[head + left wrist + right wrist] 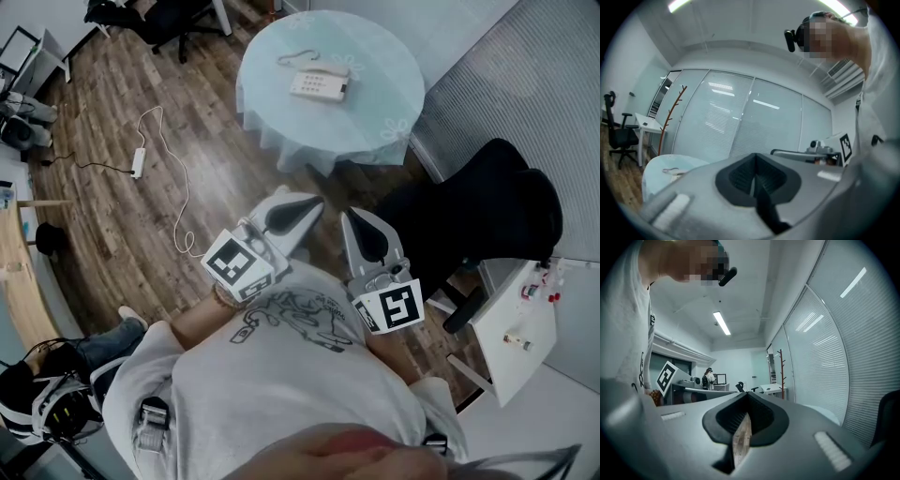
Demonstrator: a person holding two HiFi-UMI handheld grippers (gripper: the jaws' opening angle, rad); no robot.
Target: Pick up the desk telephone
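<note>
Cream plastic desk telephone (319, 85) lying on the round table (375, 127), toward the far side of the pale blue cloth, cord (297, 58) curled just behind it. Well apart from both claws. Level and close to the chest, left gripper (298, 214) and right gripper (361, 227) side by side, each with jaws pressed together and nothing held.

Likely trouble from here: arriving at the telephone with the jaws closed, and so shoving it across the smooth-looking cloth instead of taking it. Opening needed before the reach. Possible too: lifting only the handset and leaving the base to drag by the cord, or snagging the cord and tugging the cloth along. Smooth plastic body, probably wide for one claw, so liable to slip out unless pinched at a narrow edge or shared between both claws. Between the person and the table's near right side, black office chair (487, 211), easy to bump on the way in. Off to the left on the wood floor, power strip (138, 162), a hazard only if drifting that way.

Containers: none to be made out on the round table, nothing there but the telephone. Small items on the white desk (506, 309) at the right, too tiny to name.
</note>
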